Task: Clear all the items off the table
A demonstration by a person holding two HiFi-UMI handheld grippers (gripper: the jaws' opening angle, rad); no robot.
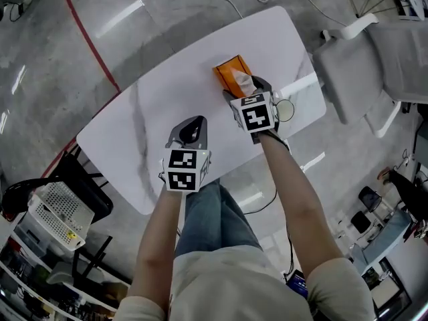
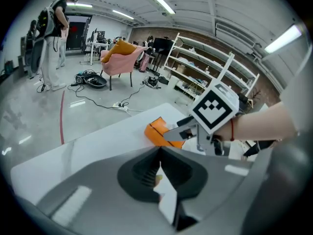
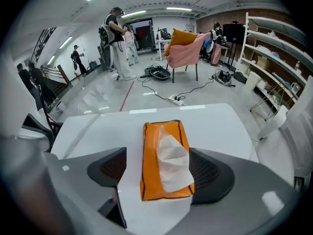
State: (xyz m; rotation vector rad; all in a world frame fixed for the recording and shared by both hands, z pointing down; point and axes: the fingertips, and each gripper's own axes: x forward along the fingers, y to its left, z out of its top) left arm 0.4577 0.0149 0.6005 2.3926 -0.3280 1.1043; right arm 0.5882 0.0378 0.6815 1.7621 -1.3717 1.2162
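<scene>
On the left, the left gripper (image 1: 192,129) is held over the bare table (image 1: 144,109), nearer the near long edge than the far one. Its jaws are pressed together and nothing is seen between them. It is judged to be kept in reserve, since the one item in plain view can be taken by a single tool. Further right, in the table's right half and about midway between the two long edges, one orange tissue pack (image 3: 152,173) is found, lying flat with its length running away from the person. A white tissue (image 3: 172,160) is pulled up out of its top slot. The right gripper (image 1: 249,85) is tilted steeply down over the pack with its jaws spread apart, one on each long side of the pack, and no squeeze on the soft sides is seen. The narrow width appears to have been chosen because it fits the opening, and the loose tissue is left free above the jaws. At the near long edge close to the right corner, just beside the right gripper, one small round thing (image 1: 285,110) is seen; what it is, and whether it lies on the table, cannot be told. By count: one table, one tissue pack, two grippers.
</scene>
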